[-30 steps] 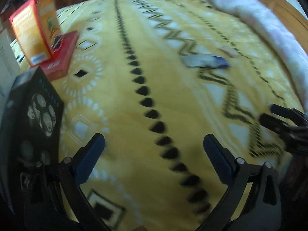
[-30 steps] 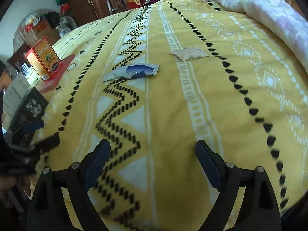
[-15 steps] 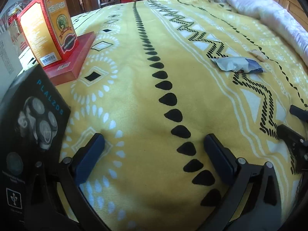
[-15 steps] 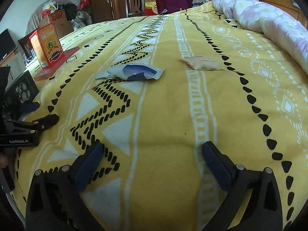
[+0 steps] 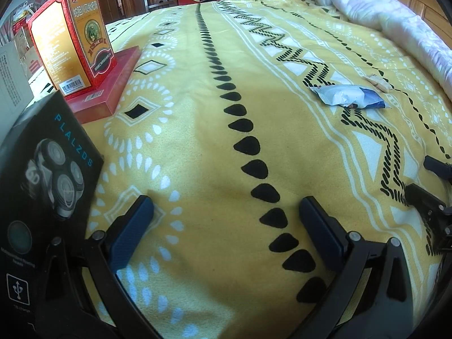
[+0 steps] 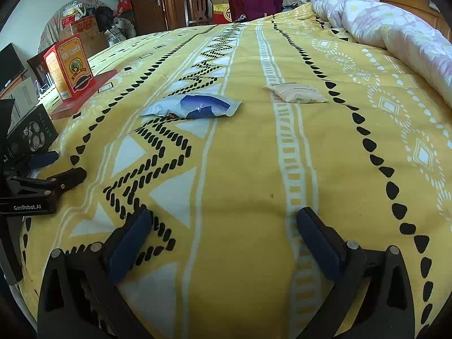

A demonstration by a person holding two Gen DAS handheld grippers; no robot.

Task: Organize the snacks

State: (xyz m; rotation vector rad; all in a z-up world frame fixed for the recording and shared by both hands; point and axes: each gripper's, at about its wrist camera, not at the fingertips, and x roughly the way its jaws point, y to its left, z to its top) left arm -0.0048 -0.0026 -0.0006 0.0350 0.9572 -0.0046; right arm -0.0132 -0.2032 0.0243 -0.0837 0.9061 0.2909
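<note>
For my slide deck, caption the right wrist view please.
Open right claw over a yellow patterned bedspread, facing a crinkled blue-and-white snack packet and a flat beige sachet.

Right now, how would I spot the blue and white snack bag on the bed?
Look at the big yellow patterned blanket covering the bed. Near its middle, where the black zigzag stripe runs, lies a flat crinkly blue and white snack bag. The other packet beside it is plain beige and smaller.

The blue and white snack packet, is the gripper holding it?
No, the blue and white snack packet lies alone on the yellow blanket, far ahead of the right gripper, whose jaws stand wide open with nothing between them.
</note>
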